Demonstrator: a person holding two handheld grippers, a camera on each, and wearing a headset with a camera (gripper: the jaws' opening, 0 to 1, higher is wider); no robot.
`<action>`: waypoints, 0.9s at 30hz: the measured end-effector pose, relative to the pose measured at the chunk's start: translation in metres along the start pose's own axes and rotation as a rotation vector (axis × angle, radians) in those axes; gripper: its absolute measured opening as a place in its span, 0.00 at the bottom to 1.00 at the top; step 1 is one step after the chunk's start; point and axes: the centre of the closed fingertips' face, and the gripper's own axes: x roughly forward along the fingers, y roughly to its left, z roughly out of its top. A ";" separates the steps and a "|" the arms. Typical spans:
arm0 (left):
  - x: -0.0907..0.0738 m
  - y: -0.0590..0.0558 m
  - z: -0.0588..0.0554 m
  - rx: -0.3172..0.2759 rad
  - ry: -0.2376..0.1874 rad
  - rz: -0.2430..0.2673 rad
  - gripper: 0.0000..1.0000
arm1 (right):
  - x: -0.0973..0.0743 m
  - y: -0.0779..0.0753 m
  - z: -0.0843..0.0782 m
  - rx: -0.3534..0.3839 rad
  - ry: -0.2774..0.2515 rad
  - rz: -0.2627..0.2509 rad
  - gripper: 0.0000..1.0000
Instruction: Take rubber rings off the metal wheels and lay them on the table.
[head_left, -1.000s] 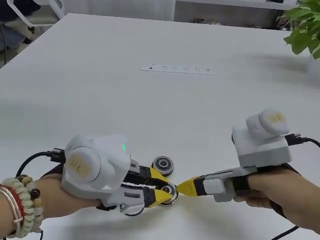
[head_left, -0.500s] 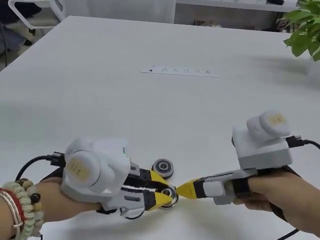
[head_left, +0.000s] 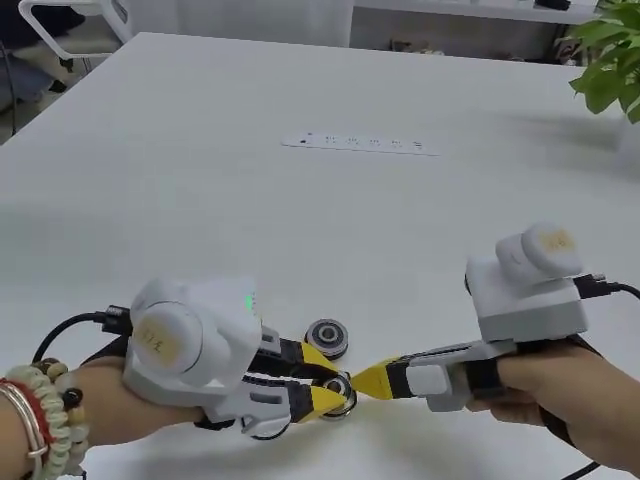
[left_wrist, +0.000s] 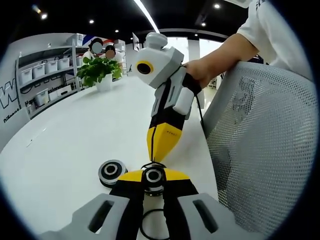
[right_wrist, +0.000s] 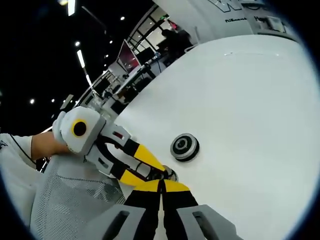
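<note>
My left claw (head_left: 330, 385) clamps small silver metal wheel (left_wrist: 154, 178) | my right claw (head_left: 358, 378), tip-to-tip opposite, pinched shut on its black rubber ring (left_wrist: 146, 175).

Your left claw (head_left: 335, 388) has a rounded white housing (head_left: 205, 345) with a pale yellow disc (head_left: 160, 335) and a small green light (head_left: 247, 301). Its jaws are black with yellow tips. Your right claw (head_left: 362, 378) has a white box, also yellow-tipped. A black cable (head_left: 65, 328) leaves each. You wear bead bracelets (head_left: 40, 392) and a white short sleeve (left_wrist: 270, 30).
</note>
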 end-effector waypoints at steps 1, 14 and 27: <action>0.000 0.000 0.000 0.001 0.000 0.000 0.08 | 0.000 0.000 0.000 -0.001 -0.001 0.001 0.00; 0.001 0.001 0.000 -0.004 -0.001 0.002 0.08 | 0.001 0.007 0.004 -0.019 -0.014 0.032 0.00; 0.001 0.000 0.001 -0.036 -0.001 -0.003 0.08 | 0.001 -0.005 0.001 0.065 -0.026 -0.004 0.00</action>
